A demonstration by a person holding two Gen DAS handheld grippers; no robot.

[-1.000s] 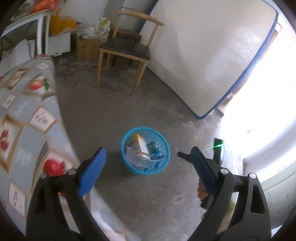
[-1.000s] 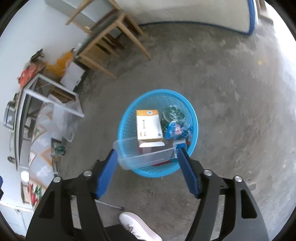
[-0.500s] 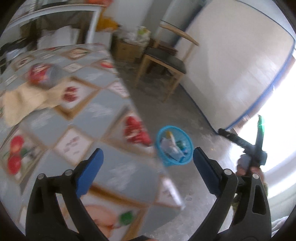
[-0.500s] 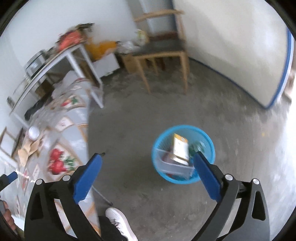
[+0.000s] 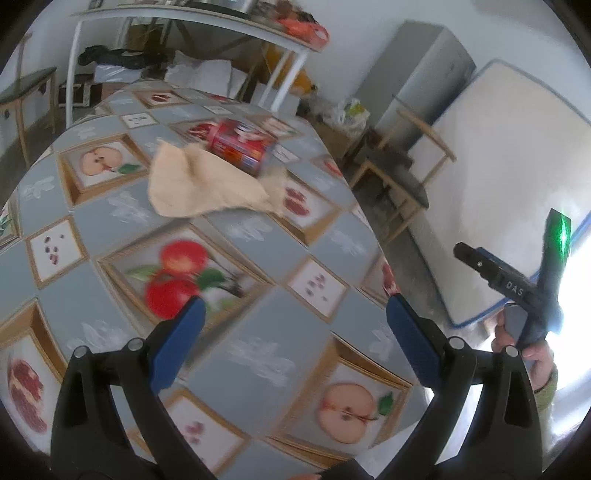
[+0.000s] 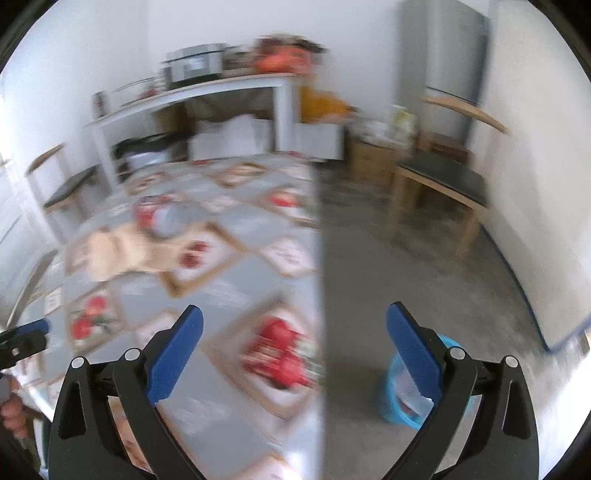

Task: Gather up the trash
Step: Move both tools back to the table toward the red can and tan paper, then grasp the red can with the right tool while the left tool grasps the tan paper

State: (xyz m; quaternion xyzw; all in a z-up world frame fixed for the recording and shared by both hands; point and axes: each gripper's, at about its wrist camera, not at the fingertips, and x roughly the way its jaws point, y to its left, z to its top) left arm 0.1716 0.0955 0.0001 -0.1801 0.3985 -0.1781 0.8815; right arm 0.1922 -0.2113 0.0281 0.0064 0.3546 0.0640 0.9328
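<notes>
A red can lies on its side far back on the table's fruit-patterned cloth, touching a crumpled beige paper. My left gripper hangs open above the near part of the table, nothing between its fingers. My right gripper is off the table's right edge, held by a hand. The right wrist view is blurred: the can and paper lie far ahead, and my right gripper is open and empty over the table edge. The blue trash basket stands on the floor, partly behind the right finger.
A wooden chair stands beside the table, and a mattress leans on the wall. A white shelf table with clutter and a grey fridge are at the back. A bare concrete floor lies right of the table.
Both grippers swung away from the basket on the floor and up over the table. The right gripper released the clear plastic box into the basket and opened wide.
</notes>
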